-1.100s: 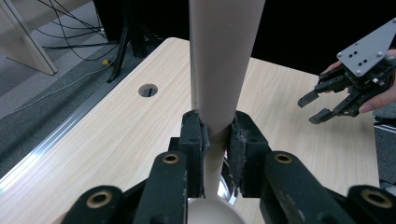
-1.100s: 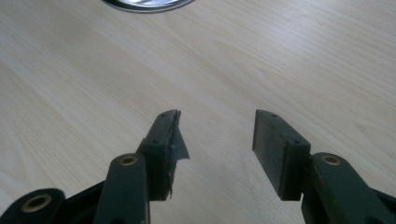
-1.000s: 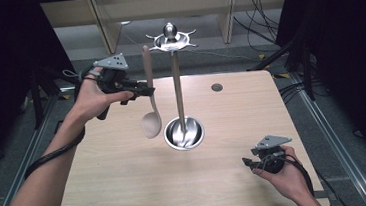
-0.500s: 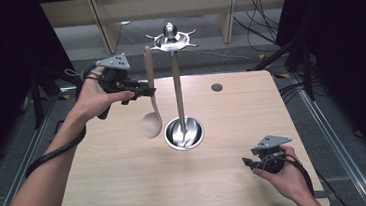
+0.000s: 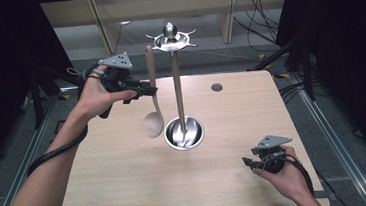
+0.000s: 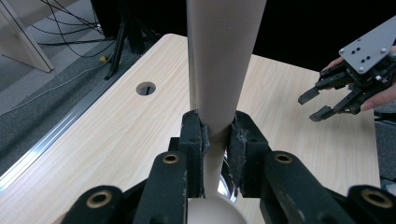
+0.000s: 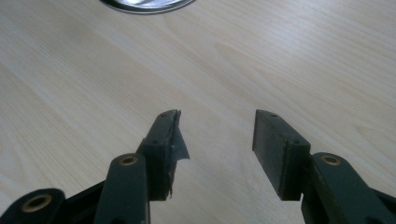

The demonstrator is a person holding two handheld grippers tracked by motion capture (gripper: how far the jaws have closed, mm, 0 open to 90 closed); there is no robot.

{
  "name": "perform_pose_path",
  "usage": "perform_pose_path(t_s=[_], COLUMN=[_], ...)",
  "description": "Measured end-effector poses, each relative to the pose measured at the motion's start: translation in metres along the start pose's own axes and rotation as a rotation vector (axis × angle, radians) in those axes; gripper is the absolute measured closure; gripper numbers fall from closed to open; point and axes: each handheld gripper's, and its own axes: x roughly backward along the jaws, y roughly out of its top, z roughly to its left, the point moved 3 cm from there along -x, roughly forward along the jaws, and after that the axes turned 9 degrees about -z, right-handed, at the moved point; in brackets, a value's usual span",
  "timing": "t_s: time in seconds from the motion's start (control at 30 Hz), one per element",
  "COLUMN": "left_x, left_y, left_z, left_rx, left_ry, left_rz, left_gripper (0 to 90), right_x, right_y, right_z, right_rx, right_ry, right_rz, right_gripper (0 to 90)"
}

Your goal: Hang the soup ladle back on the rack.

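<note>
A beige spoon [image 5: 153, 96] hangs upright above the table, bowl down, beside a metal stand [image 5: 177, 81] with a hooked top ring and a round steel base. My left gripper [image 5: 151, 90] is shut on the spoon's handle [image 6: 215, 98], about midway along it, a little left of the stand's pole. The spoon's top end reaches up near the stand's hooks [image 5: 170, 40]. My right gripper [image 5: 249, 161] rests low near the table's front right, open, with nothing between its fingers [image 7: 215, 135]. The left gripper view also shows the right gripper [image 6: 327, 100] far off.
The wooden table [image 5: 128, 188] has a small round hole [image 5: 216, 87] at the back right. The stand's steel base [image 7: 144, 3] lies just ahead of my right gripper. Metal rails and cables run along the floor on both sides.
My left gripper has carried the spoon slightly right and up, closer to the stand's top. The right gripper has stayed still.
</note>
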Motion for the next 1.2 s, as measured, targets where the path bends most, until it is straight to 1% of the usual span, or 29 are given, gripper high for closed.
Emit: perform_pose_path(t_s=[0.27,0.3,0.33,0.63,0.67,0.7,0.77,0.87,0.93,1.1,1.13,1.17,1.2], left_x=[-0.0031,-0.0038,-0.0041,-0.0072,-0.0074,-0.0077,-0.0081,-0.0089,-0.0089,-0.0090,-0.0090,-0.0091,-0.0091], left_y=[0.0011,0.0012,0.0014,0.0005,0.0003,0.0000,-0.0004,-0.0012,-0.0016,-0.0027,-0.0029,-0.0032,-0.0034], left_z=[-0.0003,-0.0002,-0.0005,-0.0023,-0.0024,-0.0025,-0.0029,-0.0036,-0.0047,-0.0071,-0.0073,-0.0077,-0.0079], left_rx=[-0.001,0.002,0.001,0.013,0.015,0.016,0.019,0.026,0.025,0.027,0.029,0.032,0.036], left_ry=[-0.001,-0.006,0.001,0.016,0.018,0.019,0.022,0.021,0.033,0.043,0.045,0.051,0.054], left_rz=[0.003,-0.001,0.001,-0.003,-0.004,-0.006,-0.011,-0.023,-0.027,-0.039,-0.040,-0.045,-0.048], left_gripper=[75.9,75.9,75.9,75.8,75.8,75.8,75.7,75.7,75.6,75.4,75.4,75.3,75.2], right_x=[0.0002,0.0002,0.0002,0.0004,0.0002,0.0002,0.0012,0.0013,0.0014,0.0016,0.0019,0.0021,0.0013], right_y=[-0.0003,-0.0003,-0.0003,0.0000,-0.0003,-0.0002,0.0004,0.0004,0.0005,0.0005,0.0011,0.0011,0.0004], right_z=[-0.0003,-0.0003,-0.0003,-0.0001,0.0017,0.0016,0.0034,0.0034,0.0033,0.0036,0.0016,0.0015,0.0001], right_rx=[0.005,0.005,0.005,0.007,-0.015,-0.014,-0.034,-0.038,-0.037,-0.038,-0.014,-0.012,0.010], right_ry=[0.000,0.000,0.000,-0.002,-0.004,-0.004,-0.007,-0.006,-0.008,-0.007,-0.007,-0.006,-0.006], right_rz=[0.003,0.002,0.002,-0.003,-0.005,-0.006,-0.002,-0.001,-0.003,-0.002,-0.006,-0.003,-0.009], right_gripper=[51.5,51.5,51.5,51.5,51.5,51.5,51.5,51.5,51.5,51.5,51.5,51.5,51.5])
